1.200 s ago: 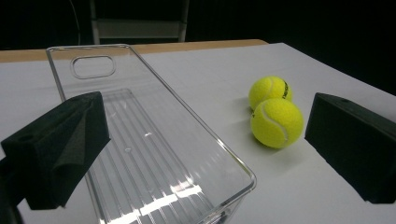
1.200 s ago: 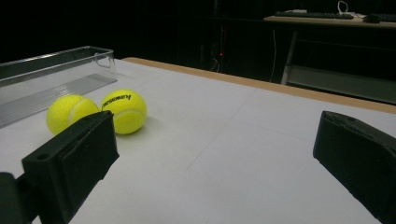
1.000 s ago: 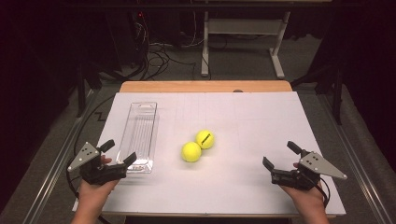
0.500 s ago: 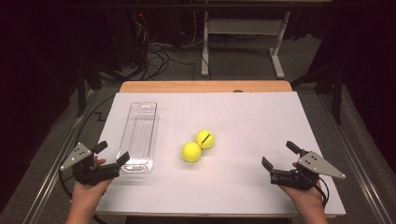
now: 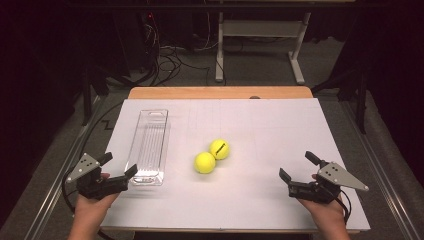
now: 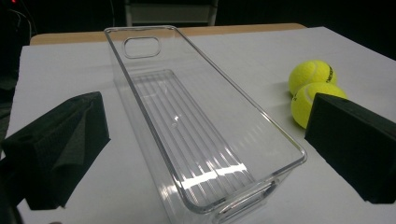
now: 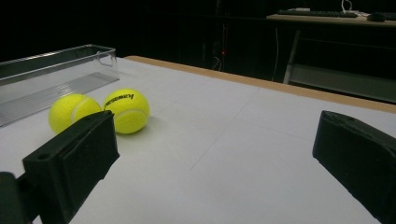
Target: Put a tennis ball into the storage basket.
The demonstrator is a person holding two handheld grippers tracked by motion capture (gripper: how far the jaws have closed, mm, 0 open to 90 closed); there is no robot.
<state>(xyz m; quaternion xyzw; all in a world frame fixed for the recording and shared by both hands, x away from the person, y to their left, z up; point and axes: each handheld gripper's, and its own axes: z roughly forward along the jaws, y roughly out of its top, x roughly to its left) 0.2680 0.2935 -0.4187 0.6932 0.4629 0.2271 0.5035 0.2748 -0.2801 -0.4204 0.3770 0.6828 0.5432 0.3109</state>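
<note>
Though black jaw hides part of near ball [image 6: 314, 103], both grippers gape empty.

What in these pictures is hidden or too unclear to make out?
- Nearer ball: left gripper view, lower right part behind a finger.
- Other ball's print: high view, too small to read.
- Tray's near end: left gripper view, cut off by the bottom edge.

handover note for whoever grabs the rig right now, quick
Left hand-held gripper: open, holding nothing, at the near end of the clear plastic bin.
Right hand-held gripper: open, holding nothing, at the near right of the table.
Two tennis balls lie touching on the table, right of the bin.
Done: nothing in the bin so far.
Left: likely both balls go into the bin.
</note>
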